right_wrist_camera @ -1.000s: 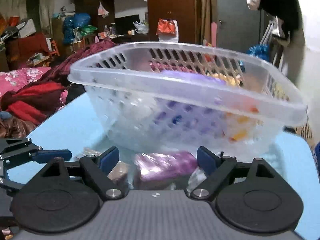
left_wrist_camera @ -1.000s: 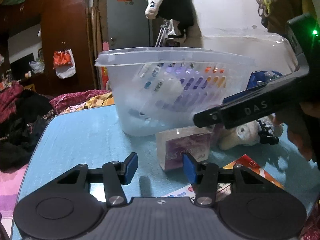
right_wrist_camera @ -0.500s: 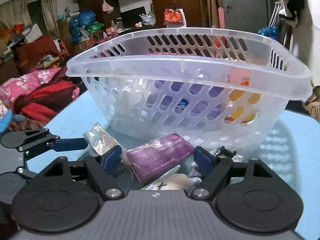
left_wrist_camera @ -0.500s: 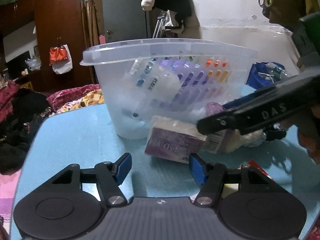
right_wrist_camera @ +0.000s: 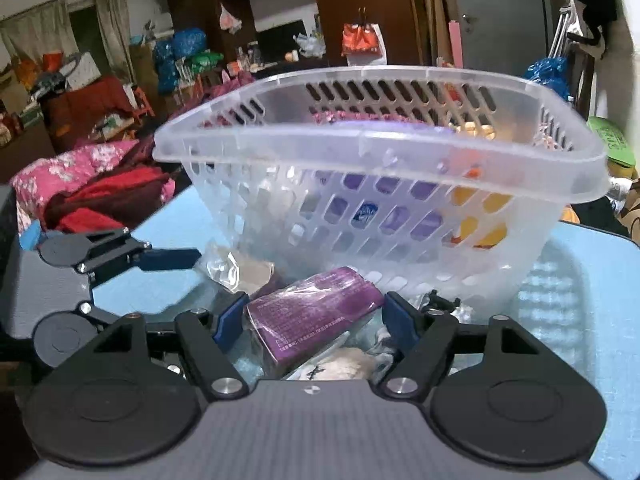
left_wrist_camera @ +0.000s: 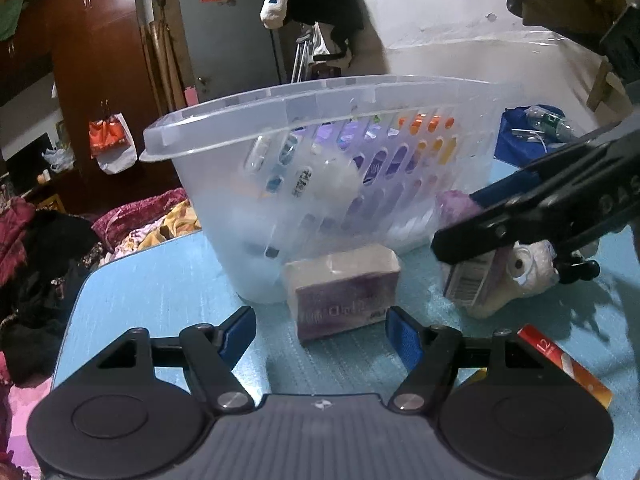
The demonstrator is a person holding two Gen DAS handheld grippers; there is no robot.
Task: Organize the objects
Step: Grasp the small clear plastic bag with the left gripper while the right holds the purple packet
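Note:
A clear slotted basket (left_wrist_camera: 320, 160) (right_wrist_camera: 380, 184) stands on the blue table (left_wrist_camera: 160, 288) with several items inside. A wrapped purple-and-white pack (left_wrist_camera: 344, 292) lies flat just ahead of my left gripper (left_wrist_camera: 322, 332). Its jaws are opening and nothing sits between the pads. My right gripper (right_wrist_camera: 314, 318) is shut on a purple box (right_wrist_camera: 316, 312), tilted over a white plush toy (right_wrist_camera: 344, 364). In the left wrist view, the right gripper's fingers (left_wrist_camera: 520, 220) hold that box (left_wrist_camera: 468, 280) beside the plush toy (left_wrist_camera: 528, 272).
A red carton (left_wrist_camera: 560, 360) lies on the table at the right, near my left gripper. The left gripper (right_wrist_camera: 120, 256) shows at the left of the right wrist view, beside the crinkly pack (right_wrist_camera: 240, 268). Clothes and bedding lie beyond the table's left edge.
The left jaws have spread wider, and the purple-and-white pack went from standing to lying flat. The right jaws narrowed onto the purple box, which now sits tilted.

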